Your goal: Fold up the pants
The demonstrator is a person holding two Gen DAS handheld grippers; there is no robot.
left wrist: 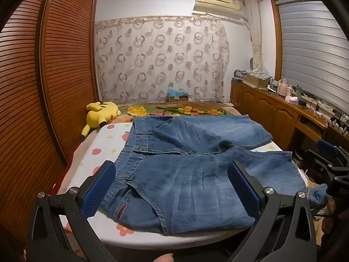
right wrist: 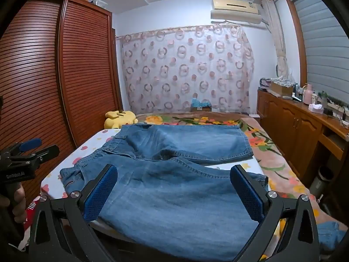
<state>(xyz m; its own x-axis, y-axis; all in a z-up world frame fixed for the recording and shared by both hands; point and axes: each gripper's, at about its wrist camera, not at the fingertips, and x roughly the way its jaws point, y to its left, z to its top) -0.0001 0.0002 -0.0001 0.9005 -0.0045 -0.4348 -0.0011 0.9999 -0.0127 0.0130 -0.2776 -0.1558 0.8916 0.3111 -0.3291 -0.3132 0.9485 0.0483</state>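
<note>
- On the bed [left wrist: 102, 152], ahead of and below both tongs, the blue jeans [left wrist: 196, 170] lie spread out flat, waistband toward my left and the two legs running off to my right.
- My left gripper [left wrist: 172, 187] stands with its blue pads [left wrist: 100, 187] wide apart and nothing pressed between them; the near waist corner and hip pocket sit just under and between the fingers.
- My right gripper [right wrist: 174, 194] is likewise spread wide and empty, hovering over the near leg's thigh, which passes between its pads.
- I judge the step in hand is the first grasp for folding one leg over the other.
- To do it well, I'd drop the left tongs onto the near waistband edge and the right tongs onto the near leg's outer seam, pinching all layers.
- I'd lift both together and carry the near leg across onto the far leg, keeping the seams matched.
- The near leg's hem seems to hang off the bed at my right, though the fisheye edge makes that unclear; it could drag.
</note>
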